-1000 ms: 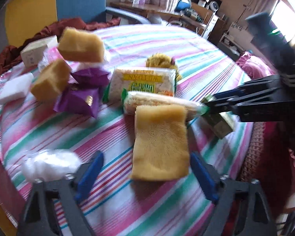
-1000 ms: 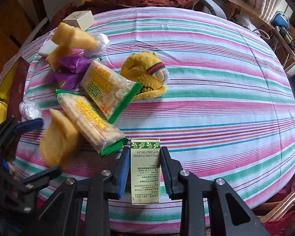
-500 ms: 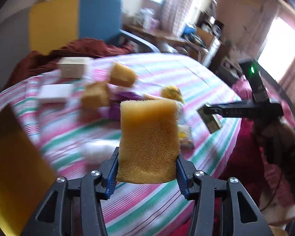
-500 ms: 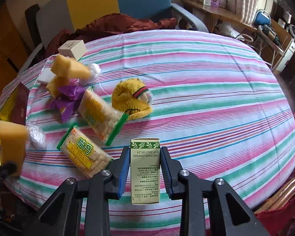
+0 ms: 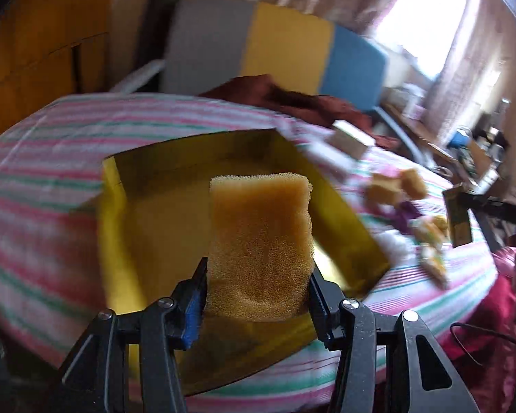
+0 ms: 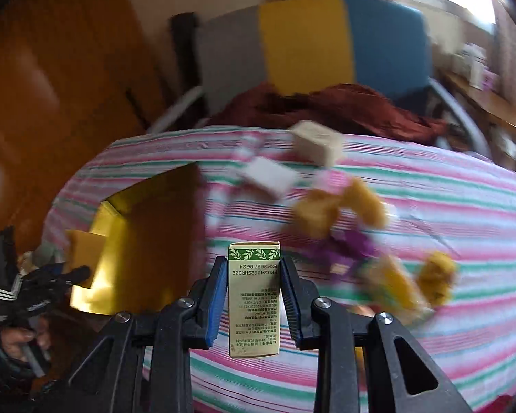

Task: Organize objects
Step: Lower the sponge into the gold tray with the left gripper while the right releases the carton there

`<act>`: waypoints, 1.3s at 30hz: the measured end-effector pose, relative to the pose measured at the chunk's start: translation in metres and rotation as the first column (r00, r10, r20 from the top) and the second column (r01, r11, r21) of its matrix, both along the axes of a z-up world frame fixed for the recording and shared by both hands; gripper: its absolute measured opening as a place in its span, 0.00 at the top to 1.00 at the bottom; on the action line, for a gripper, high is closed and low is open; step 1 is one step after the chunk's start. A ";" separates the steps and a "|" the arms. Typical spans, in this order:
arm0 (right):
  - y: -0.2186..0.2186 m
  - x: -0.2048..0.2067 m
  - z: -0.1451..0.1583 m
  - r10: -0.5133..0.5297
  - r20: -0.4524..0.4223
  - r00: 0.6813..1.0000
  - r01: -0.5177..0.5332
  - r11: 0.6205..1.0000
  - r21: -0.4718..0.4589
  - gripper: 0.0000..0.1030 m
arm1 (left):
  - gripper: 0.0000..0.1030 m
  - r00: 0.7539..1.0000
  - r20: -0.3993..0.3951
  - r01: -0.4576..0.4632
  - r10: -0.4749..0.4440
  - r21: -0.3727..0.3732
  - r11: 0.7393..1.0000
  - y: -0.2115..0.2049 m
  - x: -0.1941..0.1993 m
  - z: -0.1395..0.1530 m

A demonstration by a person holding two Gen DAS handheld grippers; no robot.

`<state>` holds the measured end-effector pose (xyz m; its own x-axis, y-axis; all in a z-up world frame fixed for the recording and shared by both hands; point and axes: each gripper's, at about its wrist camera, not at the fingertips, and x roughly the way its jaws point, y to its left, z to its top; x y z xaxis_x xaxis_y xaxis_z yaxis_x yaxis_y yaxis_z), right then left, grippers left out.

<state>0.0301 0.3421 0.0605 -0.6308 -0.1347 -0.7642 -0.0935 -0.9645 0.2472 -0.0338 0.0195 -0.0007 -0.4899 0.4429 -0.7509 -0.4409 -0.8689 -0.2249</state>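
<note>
**Both hands loaded, box not yet filled**

My left gripper (image 5: 258, 296) grasps a porous yellow-brown sponge block (image 5: 259, 244), pads pressed into its lower sides; the jaws are easing open slightly but the sponge sits pinched between them. It hangs centre frame over the open gold-lined cardboard box (image 5: 120, 227), which looks empty as far as I can see – blur hides part of the floor.

My right gripper (image 6: 254, 296) is clenched on a small upright carton with a green leaf band and printed text (image 6: 254, 296), centre-low in the right wrist view, above the striped pink-green tablecloth (image 6: 430, 179); the box lies left of it there.

Progress, my read: early. Nothing is visibly stored yet; two items are in transit.

Still loose on the cloth, right half of the right wrist view, all blurred:
- two white/cream small boxes (image 6: 316, 146)
- two more yellow sponge pieces (image 6: 337, 206)
- purple wrapper (image 6: 351, 246)
- yellow snack packet (image 6: 395, 289)
- yellow plush toy (image 6: 437, 275)

Next, likely: drop the sponge in, then the carton.
</note>
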 end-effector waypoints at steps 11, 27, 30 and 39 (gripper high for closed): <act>-0.154 -0.087 -0.067 0.313 0.134 0.940 -0.300 0.948 -0.110 0.56 | 0.25 0.987 0.048 -0.156 0.157 -0.010 0.988 -0.048 0.012 -0.018; -0.156 -0.046 -0.077 0.176 0.067 0.982 -0.179 0.983 0.029 0.32 | 0.12 0.960 -0.076 -0.273 0.270 -0.026 0.962 -0.047 0.010 0.009; -0.157 -0.041 -0.075 0.161 0.041 0.986 -0.163 0.984 0.066 0.27 | 0.10 0.959 -0.100 -0.271 0.266 -0.039 0.962 -0.044 0.011 0.012; -0.149 -0.027 -0.063 0.104 -0.042 0.994 -0.098 0.985 0.140 0.25 | 0.10 0.963 -0.164 -0.232 0.215 -0.097 0.968 -0.027 0.020 0.017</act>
<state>0.0033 0.1928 -0.0030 -0.6565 -0.0955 -0.7482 0.0151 -0.9934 0.1136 -0.0133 -0.0073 0.0161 -0.6781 0.2246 -0.6998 -0.2538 -0.9651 -0.0639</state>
